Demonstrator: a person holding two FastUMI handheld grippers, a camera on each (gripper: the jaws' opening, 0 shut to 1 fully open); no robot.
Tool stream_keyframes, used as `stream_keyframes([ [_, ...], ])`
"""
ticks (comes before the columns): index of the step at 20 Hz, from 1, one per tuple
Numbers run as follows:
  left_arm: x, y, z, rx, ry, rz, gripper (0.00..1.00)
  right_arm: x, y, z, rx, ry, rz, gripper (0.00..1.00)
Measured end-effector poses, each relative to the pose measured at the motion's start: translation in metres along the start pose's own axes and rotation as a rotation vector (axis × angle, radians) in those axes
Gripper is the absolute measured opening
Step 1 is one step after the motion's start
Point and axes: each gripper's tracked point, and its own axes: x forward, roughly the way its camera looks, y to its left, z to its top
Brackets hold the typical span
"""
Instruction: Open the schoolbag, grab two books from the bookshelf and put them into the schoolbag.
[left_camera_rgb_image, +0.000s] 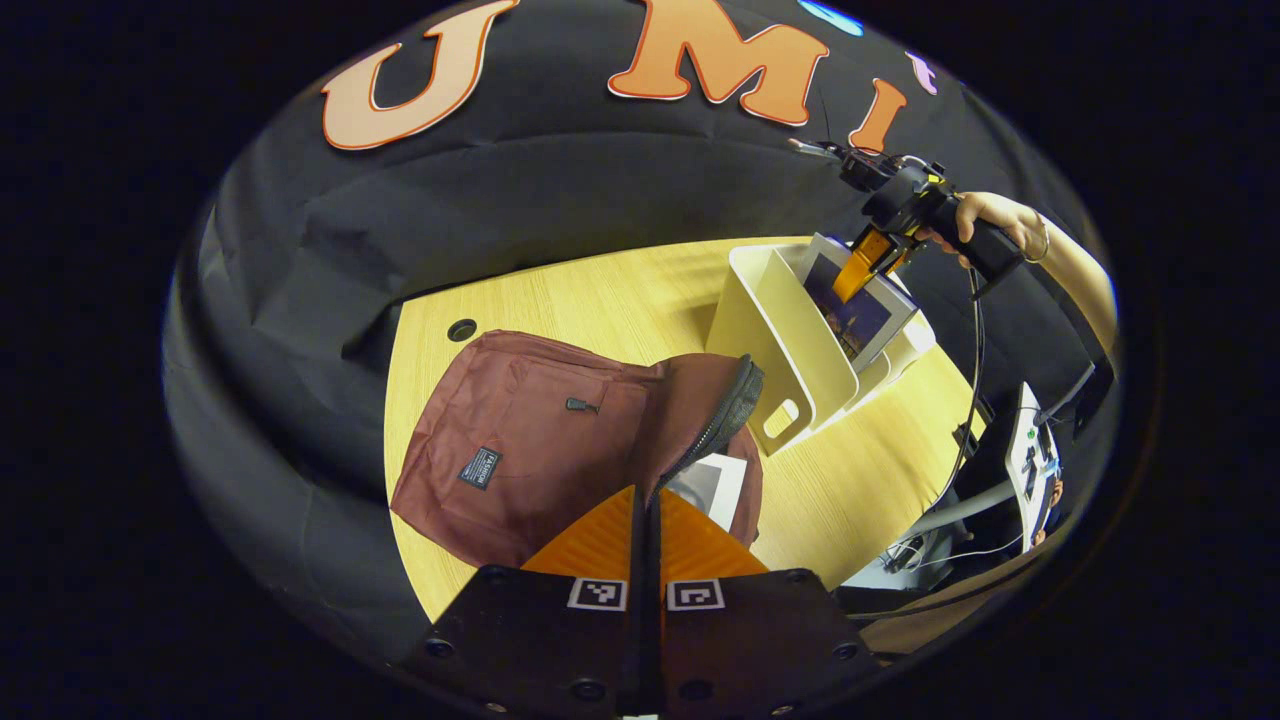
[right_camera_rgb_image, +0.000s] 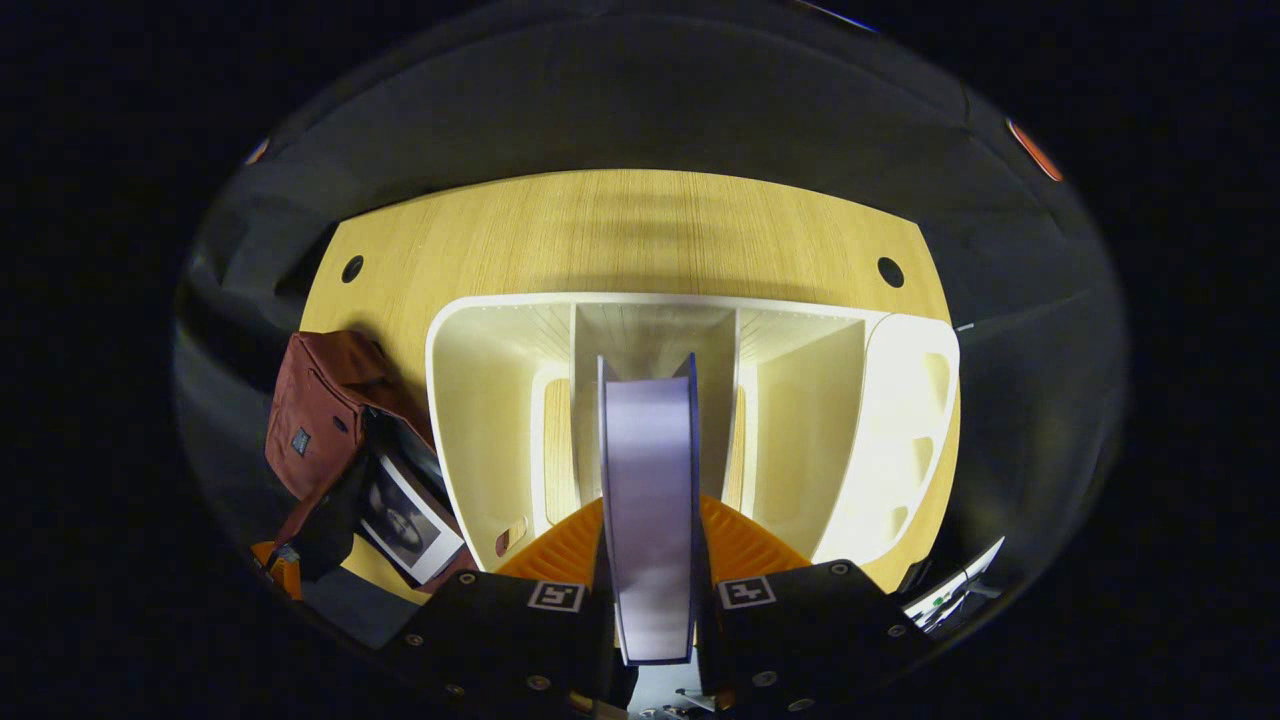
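The right gripper (right_camera_rgb_image: 650, 600) has its jaws clamped on the top edge of a thin, stiff book (right_camera_rgb_image: 648, 500) in the rack's (right_camera_rgb_image: 480, 420) middle slot. It looks light but slippery, so grip near the spine. The left gripper's (left_camera_rgb_image: 645, 540) jaws are together above the open schoolbag (left_camera_rgb_image: 540, 430).

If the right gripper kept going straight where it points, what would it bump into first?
Probably the floor of the cream plastic bookshelf, in its middle compartment. The right gripper holds a thin pale-purple book edge-on above that slot, so the book's far edge would likely touch first. Depth is unclear.
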Motion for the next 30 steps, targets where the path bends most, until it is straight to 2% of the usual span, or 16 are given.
stream_keyframes([
  [2, -0.002, 0.000, 0.000, 0.011, -0.001, -0.002, 0.01, -0.016, 0.003, 0.003, 0.037, -0.023, 0.027, 0.34],
  [3, -0.003, -0.001, 0.000, 0.017, -0.001, -0.003, 0.01, -0.026, 0.001, 0.004, 0.044, -0.035, 0.033, 0.41],
  [4, -0.003, -0.001, -0.001, 0.020, -0.001, -0.004, 0.00, -0.035, 0.000, 0.005, 0.048, -0.050, 0.028, 0.33],
  [7, -0.003, -0.001, -0.002, 0.030, -0.004, -0.008, 0.01, -0.076, -0.003, 0.007, 0.067, -0.101, 0.023, 0.34],
  [12, -0.002, 0.002, -0.005, 0.033, -0.004, -0.014, 0.00, -0.167, -0.006, 0.003, 0.035, -0.217, 0.029, 0.33],
  [18, -0.001, 0.008, -0.009, 0.024, -0.015, 0.003, 0.01, -0.250, 0.013, -0.055, 0.031, -0.316, 0.139, 0.32],
  [23, -0.004, 0.006, -0.008, 0.048, -0.024, 0.003, 0.00, -0.247, 0.047, -0.125, 0.100, -0.320, 0.297, 0.32],
  [25, -0.004, 0.003, -0.010, 0.049, -0.023, -0.004, 0.00, -0.219, 0.056, -0.146, 0.179, -0.300, 0.398, 0.32],
  [27, -0.004, 0.001, -0.010, 0.064, -0.018, -0.002, 0.01, -0.194, 0.081, -0.165, 0.234, -0.269, 0.515, 0.31],
  [30, -0.006, -0.002, -0.007, 0.088, -0.015, 0.006, 0.01, -0.154, 0.112, -0.178, 0.319, -0.259, 0.639, 0.31],
])
